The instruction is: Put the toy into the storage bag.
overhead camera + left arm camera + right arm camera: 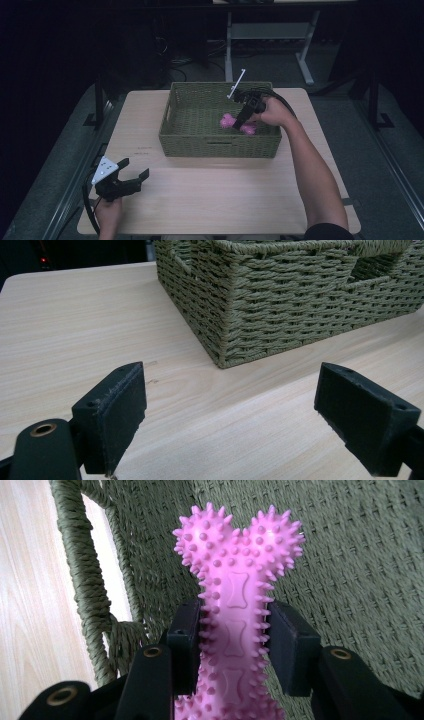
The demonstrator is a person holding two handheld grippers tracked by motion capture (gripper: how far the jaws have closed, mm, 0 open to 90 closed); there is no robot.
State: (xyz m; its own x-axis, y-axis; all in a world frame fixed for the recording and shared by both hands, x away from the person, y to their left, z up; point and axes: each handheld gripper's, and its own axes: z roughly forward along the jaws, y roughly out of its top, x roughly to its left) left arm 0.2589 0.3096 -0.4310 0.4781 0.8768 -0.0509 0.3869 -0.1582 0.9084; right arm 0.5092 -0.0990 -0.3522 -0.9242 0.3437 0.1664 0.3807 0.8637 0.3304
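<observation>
One pink spiked bone toy (235, 630) sits clamped by its shaft between the right gripper (245, 117)'s jaws, inside the green woven basket (200, 142) and seemingly not yet let go, while the left gripper (131, 177)'s jaws stand wide open and empty over the worktop (225, 200) before it.

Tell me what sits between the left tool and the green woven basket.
Nothing: in the left gripper view, bare wooden tabletop runs from the open left tool up to the basket. The high view agrees.
</observation>
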